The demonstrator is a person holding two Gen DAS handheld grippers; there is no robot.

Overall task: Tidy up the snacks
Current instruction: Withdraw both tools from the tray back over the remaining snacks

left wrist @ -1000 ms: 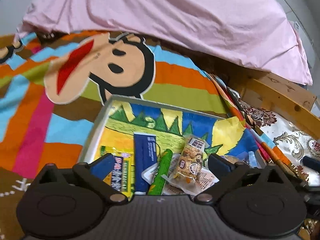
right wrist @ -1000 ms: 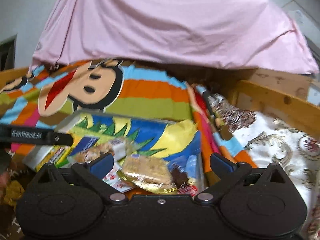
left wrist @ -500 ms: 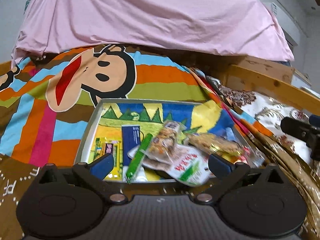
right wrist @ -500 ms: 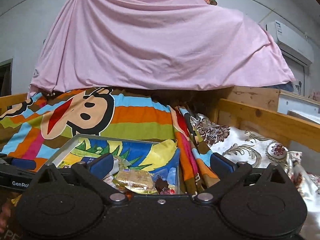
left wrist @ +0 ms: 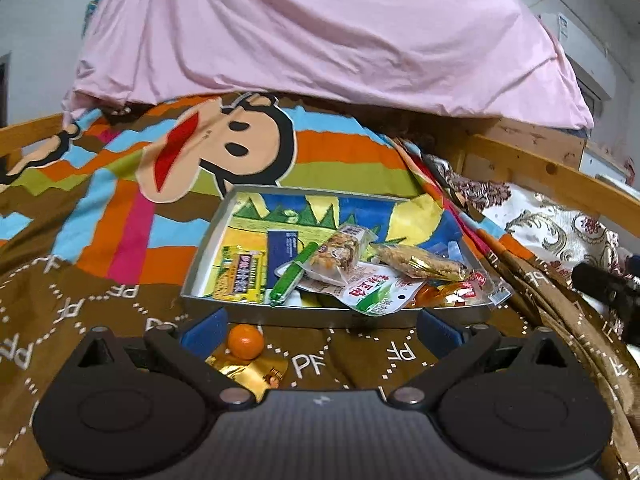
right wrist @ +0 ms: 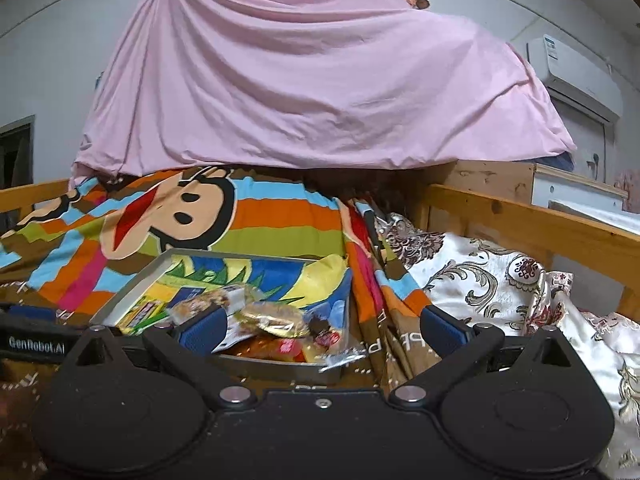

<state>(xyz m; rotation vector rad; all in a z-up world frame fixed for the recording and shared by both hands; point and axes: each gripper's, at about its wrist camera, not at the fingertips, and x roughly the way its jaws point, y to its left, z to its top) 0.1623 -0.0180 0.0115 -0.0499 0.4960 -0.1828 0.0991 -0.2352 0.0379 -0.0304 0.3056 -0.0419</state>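
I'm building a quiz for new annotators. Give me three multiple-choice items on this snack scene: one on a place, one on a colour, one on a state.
1. Where is the small orange ball?
A. In the tray
B. On the bedspread, in front of the tray
C. On the pink sheet

2. What colour is the stick-shaped snack in the tray?
A. Green
B. Red
C. White

3. How are the left gripper's fingers?
A. Shut on a snack
B. Shut, empty
C. Open, empty

Answers: 1 B, it lies outside the tray's near rim. 2 A, its wrapper is green. 3 C, the blue pads stand wide apart, holding nothing.
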